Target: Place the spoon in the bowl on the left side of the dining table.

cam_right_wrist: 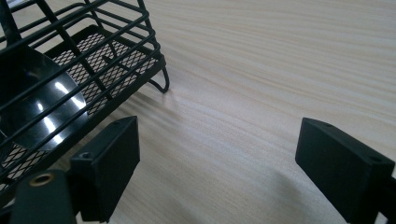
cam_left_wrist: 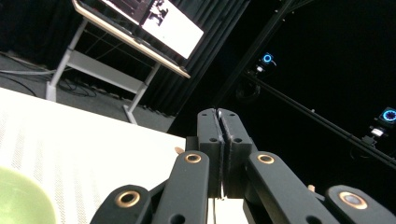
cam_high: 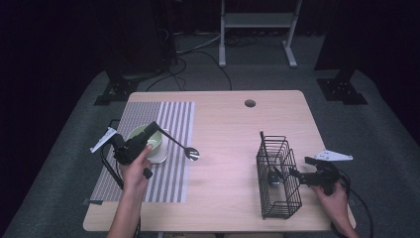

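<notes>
My left gripper (cam_high: 154, 128) hovers over a green bowl (cam_high: 148, 141) on a striped placemat (cam_high: 168, 119) and is tilted upward. Its jaws are shut on the handle end of a metal spoon (cam_high: 191, 153), which slants down to the right above the mat's edge. In the left gripper view the left gripper (cam_left_wrist: 218, 116) has its jaws pressed together, with the bowl's rim (cam_left_wrist: 18, 196) at the lower left. My right gripper (cam_high: 299, 167) stands open just right of a black wire basket (cam_high: 277, 198). The right gripper (cam_right_wrist: 219, 158) has only bare table between its jaws.
A dark utensil (cam_high: 274, 177) stands inside the basket (cam_right_wrist: 116, 60), and its shiny bowl (cam_right_wrist: 42, 102) is behind the wires. The wooden table (cam_high: 233, 148) has a cable hole (cam_high: 250, 103) near its far edge. Cables trail from both grippers.
</notes>
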### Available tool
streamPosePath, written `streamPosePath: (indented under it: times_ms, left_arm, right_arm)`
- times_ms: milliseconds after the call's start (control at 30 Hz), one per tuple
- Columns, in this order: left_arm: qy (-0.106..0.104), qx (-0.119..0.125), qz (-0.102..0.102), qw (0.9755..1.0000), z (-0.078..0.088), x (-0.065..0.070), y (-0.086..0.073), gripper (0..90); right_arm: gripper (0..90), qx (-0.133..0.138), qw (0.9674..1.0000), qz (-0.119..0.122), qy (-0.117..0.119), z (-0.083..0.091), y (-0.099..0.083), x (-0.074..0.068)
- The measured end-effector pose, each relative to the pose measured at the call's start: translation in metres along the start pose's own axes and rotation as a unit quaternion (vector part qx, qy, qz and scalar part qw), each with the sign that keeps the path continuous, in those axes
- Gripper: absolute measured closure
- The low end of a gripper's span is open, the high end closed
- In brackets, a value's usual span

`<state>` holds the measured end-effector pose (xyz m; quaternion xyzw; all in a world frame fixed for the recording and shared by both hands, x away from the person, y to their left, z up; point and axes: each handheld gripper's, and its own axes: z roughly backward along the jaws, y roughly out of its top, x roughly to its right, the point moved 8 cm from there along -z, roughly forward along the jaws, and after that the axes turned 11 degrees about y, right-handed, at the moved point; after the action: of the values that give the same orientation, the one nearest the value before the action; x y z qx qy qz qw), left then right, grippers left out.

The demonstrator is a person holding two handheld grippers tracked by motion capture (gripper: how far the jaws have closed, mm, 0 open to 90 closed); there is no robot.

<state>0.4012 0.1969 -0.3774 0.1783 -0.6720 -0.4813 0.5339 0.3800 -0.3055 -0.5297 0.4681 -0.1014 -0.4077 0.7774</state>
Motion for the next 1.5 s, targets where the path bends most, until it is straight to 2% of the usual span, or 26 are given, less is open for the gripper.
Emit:
streamPosePath:
  times_ms: [167,267,700,1500]
  left_arm:
    - [0.013,0.005,-0.004,0.9999,0.002,-0.008,0.004,89.0]
    - [0.016,0.009,0.002,0.9998,0.003,-0.013,0.006,89.1]
    - [0.036,0.020,0.000,0.9991,0.008,-0.026,0.014,89.1]
    - [0.068,0.047,0.021,0.9964,0.020,-0.058,0.032,89.0]
  right_arm:
    - [12.8,0.000,1.0000,-0.001,0.000,0.000,0.000,0.000]
    - [12.8,0.000,1.0000,-0.001,0.000,0.000,0.000,0.000]
    - [12.8,0.002,1.0000,-0.001,0.000,0.000,0.000,0.001]
    - [12.8,0.000,1.0000,-0.001,-0.002,0.000,0.000,0.001]
